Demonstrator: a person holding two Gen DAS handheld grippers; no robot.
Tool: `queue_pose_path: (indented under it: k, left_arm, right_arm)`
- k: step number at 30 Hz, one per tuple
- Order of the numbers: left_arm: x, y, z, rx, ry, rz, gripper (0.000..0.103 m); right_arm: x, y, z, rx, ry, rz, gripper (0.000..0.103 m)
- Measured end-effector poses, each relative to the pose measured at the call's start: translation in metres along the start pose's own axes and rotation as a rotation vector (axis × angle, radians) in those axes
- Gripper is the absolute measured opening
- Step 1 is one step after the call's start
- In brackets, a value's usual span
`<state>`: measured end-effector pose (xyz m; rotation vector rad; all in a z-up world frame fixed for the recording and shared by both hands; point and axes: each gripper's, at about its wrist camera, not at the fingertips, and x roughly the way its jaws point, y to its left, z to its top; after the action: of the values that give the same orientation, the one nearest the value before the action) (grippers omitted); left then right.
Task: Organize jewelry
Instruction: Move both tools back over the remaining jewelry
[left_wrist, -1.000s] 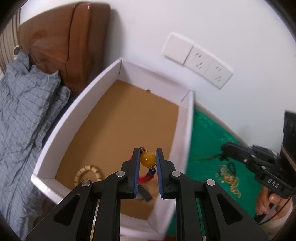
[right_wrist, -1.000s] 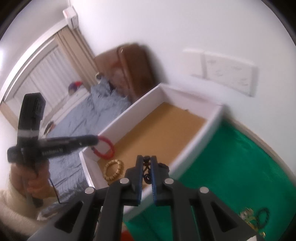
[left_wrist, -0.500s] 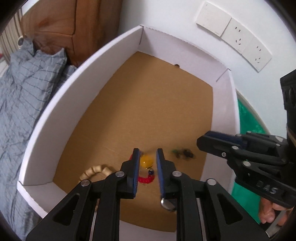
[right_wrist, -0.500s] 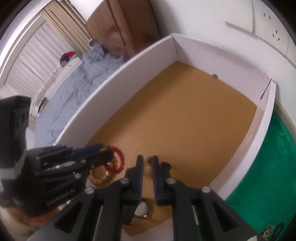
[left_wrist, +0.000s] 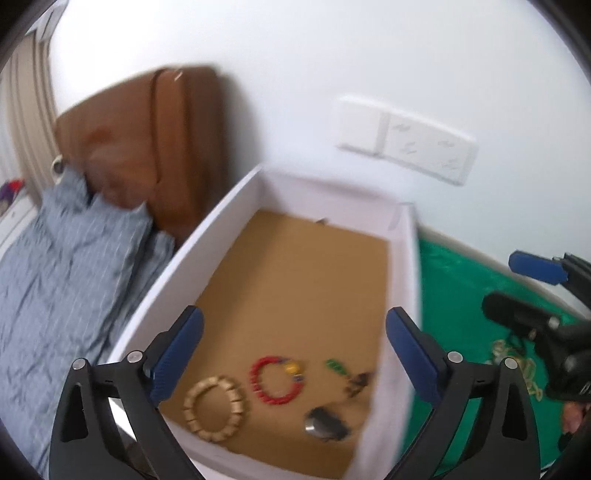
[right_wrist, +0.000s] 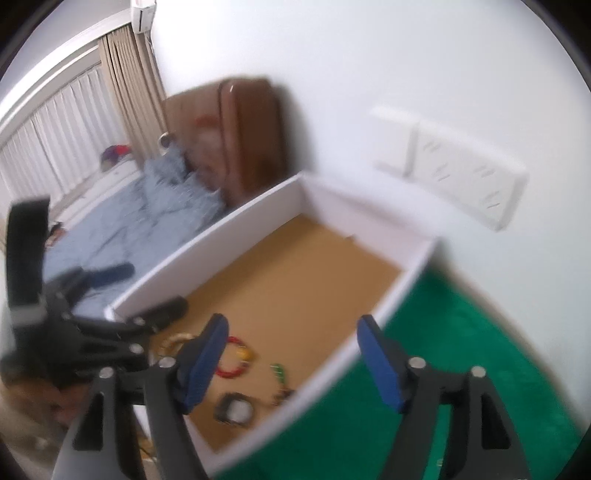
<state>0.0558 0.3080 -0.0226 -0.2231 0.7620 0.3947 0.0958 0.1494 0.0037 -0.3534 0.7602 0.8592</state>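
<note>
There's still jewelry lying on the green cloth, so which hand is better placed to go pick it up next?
Probably the right. Both grippers are open and empty, but the right gripper already hangs over the green cloth close to the gold jewelry pile, while the left gripper sits above the box.

A shallow white cardboard box with a brown floor (left_wrist: 400, 266) sat on the green cloth, and the jewelry lay gathered at its near end. A bracelet of pale wooden block beads (left_wrist: 214, 408) lay flat as an open ring nearest the left wall, and just beside it lay a red beaded bracelet with a single yellow bead (left_wrist: 276, 380), also flat and round. Further right were a small green piece (left_wrist: 334, 365) and a dark tangled piece (left_wrist: 358, 382) close to the right wall, with a silver-faced, dark-banded watch-like piece (left_wrist: 325, 428) nearest the front; a heap of golden chains (left_wrist: 517, 363) remained outside on the cloth.
</note>
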Motion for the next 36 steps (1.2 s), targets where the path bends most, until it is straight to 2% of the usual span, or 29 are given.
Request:
queue_pose_path:
  k: [4, 8, 11, 16, 19, 23, 26, 36]
  left_arm:
    - [-0.008, -0.048, -0.008, 0.057, 0.000, -0.116, 0.099]
    - [-0.008, -0.098, -0.027, 0.109, 0.049, -0.239, 0.099]
    - [-0.004, -0.140, -0.047, 0.201, 0.110, -0.312, 0.099]
    - [-0.004, -0.198, -0.076, 0.349, 0.165, -0.341, 0.099]
    - [-0.005, -0.220, -0.088, 0.407, 0.186, -0.368, 0.099]
    - [-0.005, -0.246, -0.101, 0.404, 0.227, -0.427, 0.099]
    - [-0.010, -0.259, -0.110, 0.411, 0.234, -0.440, 0.099]
    - [0.002, -0.276, -0.124, 0.430, 0.277, -0.406, 0.099]
  right_arm:
    - [-0.044, -0.023, -0.040, 0.009, -0.049, -0.098, 0.075]
    - [-0.085, -0.055, -0.090, 0.041, -0.056, -0.182, 0.075]
    - [-0.106, -0.076, -0.125, 0.094, -0.044, -0.236, 0.075]
    - [-0.138, -0.117, -0.188, 0.211, -0.006, -0.349, 0.079]
    - [-0.154, -0.134, -0.214, 0.277, 0.007, -0.383, 0.079]
    - [-0.171, -0.144, -0.234, 0.313, 0.017, -0.423, 0.079]
    - [-0.184, -0.150, -0.248, 0.357, 0.016, -0.427, 0.079]
    - [-0.197, -0.179, -0.287, 0.478, 0.056, -0.417, 0.079]
